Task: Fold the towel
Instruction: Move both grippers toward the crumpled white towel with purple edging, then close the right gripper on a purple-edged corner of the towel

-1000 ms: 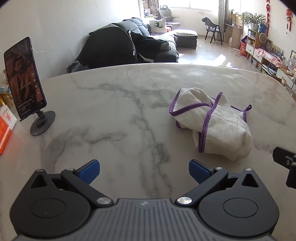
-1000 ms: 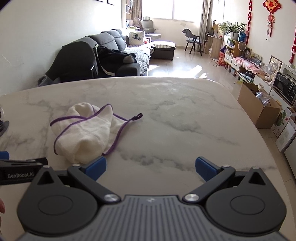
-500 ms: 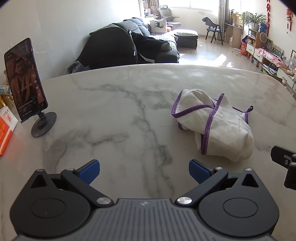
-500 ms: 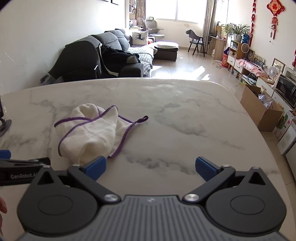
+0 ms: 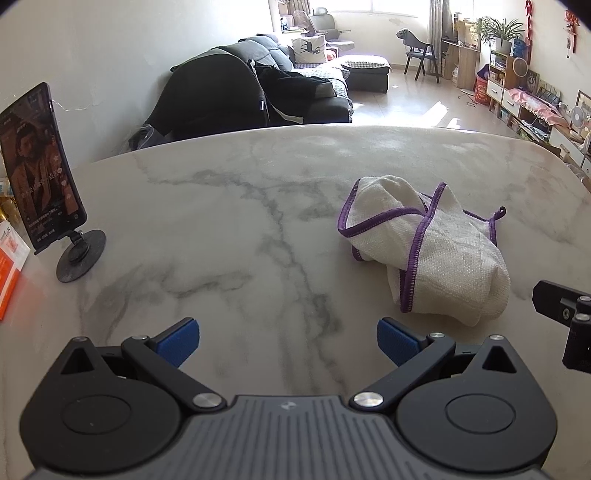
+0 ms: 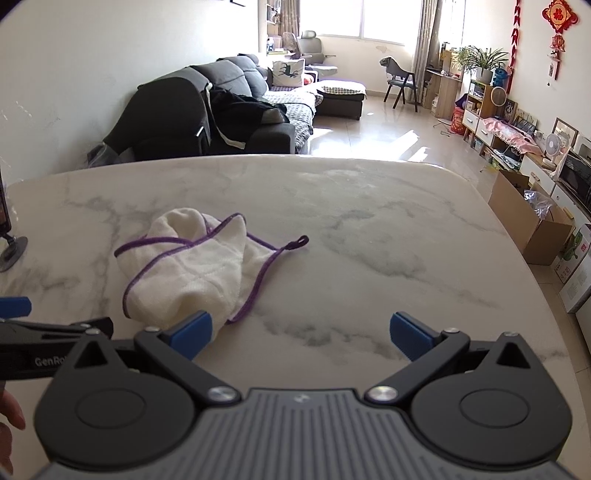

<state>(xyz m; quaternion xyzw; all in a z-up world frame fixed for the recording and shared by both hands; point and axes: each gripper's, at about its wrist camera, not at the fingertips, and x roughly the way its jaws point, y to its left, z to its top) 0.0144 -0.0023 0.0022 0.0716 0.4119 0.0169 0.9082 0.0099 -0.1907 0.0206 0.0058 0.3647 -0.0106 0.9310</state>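
Sunlit living room, dark sofa (image 6: 236,107), glossy tiled floor (image 6: 399,136), bright window (image 6: 388,18)

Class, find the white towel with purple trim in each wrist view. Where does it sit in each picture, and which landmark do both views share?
Left wrist view: the towel lies crumpled right of centre on the marble table.
Right wrist view: the towel lies left of centre, just beyond the left blue fingertip.
Shared landmark: the dark sofa behind the table.

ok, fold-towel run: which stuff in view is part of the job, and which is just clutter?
Part of the job:
- towel, crumpled, purple-edged
- left gripper, jaws open
- right gripper, jaws open
- marble table it lies on

Just lying about:
- phone on stand
- orange box at the table edge
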